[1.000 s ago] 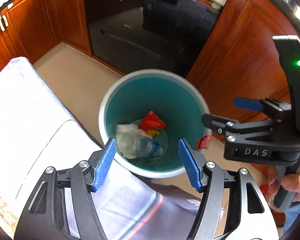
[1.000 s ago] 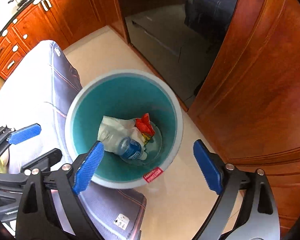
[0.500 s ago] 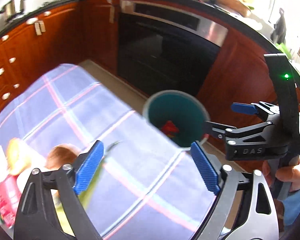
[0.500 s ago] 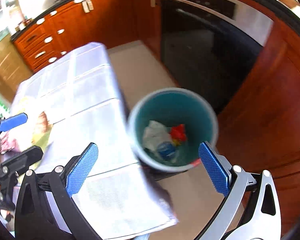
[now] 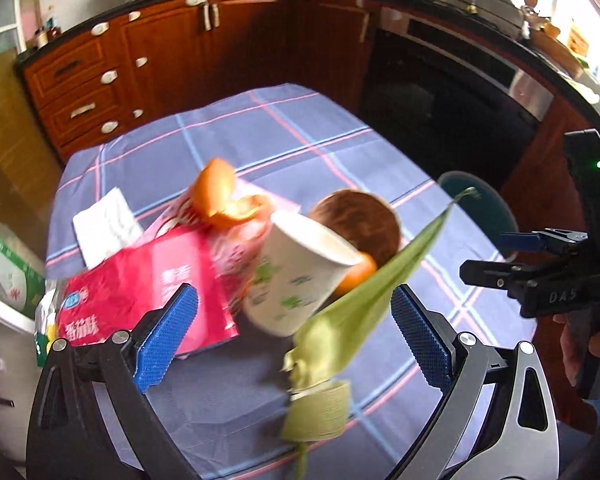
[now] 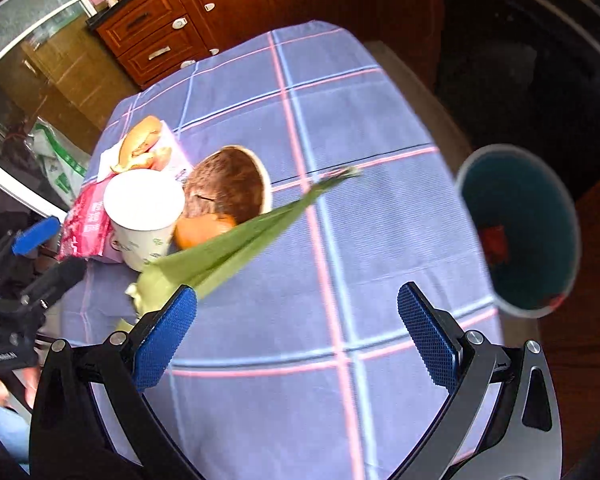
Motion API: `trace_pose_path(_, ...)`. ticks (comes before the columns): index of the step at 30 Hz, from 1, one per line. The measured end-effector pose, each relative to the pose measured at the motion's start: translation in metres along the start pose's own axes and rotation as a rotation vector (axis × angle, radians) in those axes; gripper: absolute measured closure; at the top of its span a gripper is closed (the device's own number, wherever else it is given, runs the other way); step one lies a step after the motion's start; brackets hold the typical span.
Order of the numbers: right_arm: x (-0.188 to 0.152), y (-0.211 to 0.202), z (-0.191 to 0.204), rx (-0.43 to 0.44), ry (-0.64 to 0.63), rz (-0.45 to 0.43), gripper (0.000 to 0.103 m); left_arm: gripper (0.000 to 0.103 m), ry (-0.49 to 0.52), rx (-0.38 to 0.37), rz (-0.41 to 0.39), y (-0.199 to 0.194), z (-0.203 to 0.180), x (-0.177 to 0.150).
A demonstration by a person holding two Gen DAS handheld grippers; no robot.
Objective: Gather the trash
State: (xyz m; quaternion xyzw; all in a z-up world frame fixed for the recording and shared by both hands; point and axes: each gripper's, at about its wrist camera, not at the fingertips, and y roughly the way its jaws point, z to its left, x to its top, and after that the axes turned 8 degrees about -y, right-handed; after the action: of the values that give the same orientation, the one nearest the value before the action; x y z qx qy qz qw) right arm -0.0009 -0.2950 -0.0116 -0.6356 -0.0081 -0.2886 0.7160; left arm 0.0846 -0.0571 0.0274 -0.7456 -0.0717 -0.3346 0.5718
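Both hand-held grippers, left [image 5: 292, 332] and right [image 6: 296, 332], gape empty; we judge the paper cup [image 5: 296, 272] at frame centre light, crushable, best pinched gently mid-wall.

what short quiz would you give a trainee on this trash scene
1. True or false: the left gripper is shut on the paper cup.
2. Multiple choice: where is the bin? A) on the tablecloth B) off the table edge, to the right in the right wrist view C) under the red packet
3. Fill in: the long green item lying across the tablecloth beside the cup is a ____.

Key
1. False: both the left gripper and the right gripper are open and empty.
2. B
3. leaf
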Motion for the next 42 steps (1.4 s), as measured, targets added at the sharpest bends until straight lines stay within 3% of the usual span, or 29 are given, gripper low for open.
trace_pose_path(3,0.006,0.018,0.013,0.041,0.012,0.001,0.006,0.006,-0.001,0.022,0.013,0.008,0.014,-0.007)
trace_pose_path(11,0.018,0.045,0.023,0.046,0.012,-0.022,0.008,0.006,0.046,0.040,0.028,0.021,0.019,-0.013)
trace_pose_path(12,0.018,0.046,0.024,0.046,0.004,-0.026,0.013,0.006,0.056,0.042,0.030,0.023,0.018,-0.014)
trace_pose_path(14,0.019,0.050,0.028,0.046,-0.023,-0.021,0.048,0.006,0.071,0.047,0.038,0.028,0.014,-0.013)
trace_pose_path(15,0.018,0.050,0.030,0.051,-0.033,-0.016,0.056,0.006,0.076,0.048,0.042,0.032,0.013,-0.012)
trace_pose_path(16,0.017,0.050,0.030,0.045,-0.043,-0.015,0.079,0.006,0.079,0.049,0.046,0.034,0.012,-0.011)
trace_pose_path(17,0.016,0.050,0.031,0.042,-0.054,-0.008,0.087,0.006,0.082,0.049,0.048,0.036,0.010,-0.011)
trace_pose_path(19,0.012,0.048,0.030,0.035,-0.073,0.000,0.090,0.006,0.087,0.047,0.053,0.040,0.007,-0.009)
trace_pose_path(28,-0.012,0.026,-0.009,-0.108,-0.128,0.021,0.092,0.006,0.148,0.048,0.081,0.063,-0.019,-0.001)
trace_pose_path(34,-0.028,0.016,-0.049,-0.114,-0.048,0.032,0.091,0.006,0.213,0.055,0.067,0.077,-0.045,0.002)
trace_pose_path(36,-0.033,0.015,-0.059,-0.110,-0.024,0.031,0.091,0.014,0.225,0.065,0.037,0.075,-0.052,0.000)
trace_pose_path(37,-0.035,0.014,-0.063,-0.105,-0.013,0.030,0.091,0.025,0.225,0.061,0.039,0.074,-0.053,0.000)
trace_pose_path(40,-0.039,0.013,-0.066,-0.070,0.001,0.032,0.087,0.029,0.192,0.020,0.050,0.067,-0.050,-0.002)
trace_pose_path(42,-0.042,0.011,-0.062,-0.031,-0.005,0.043,0.065,0.029,0.182,0.012,0.060,0.062,-0.048,-0.006)
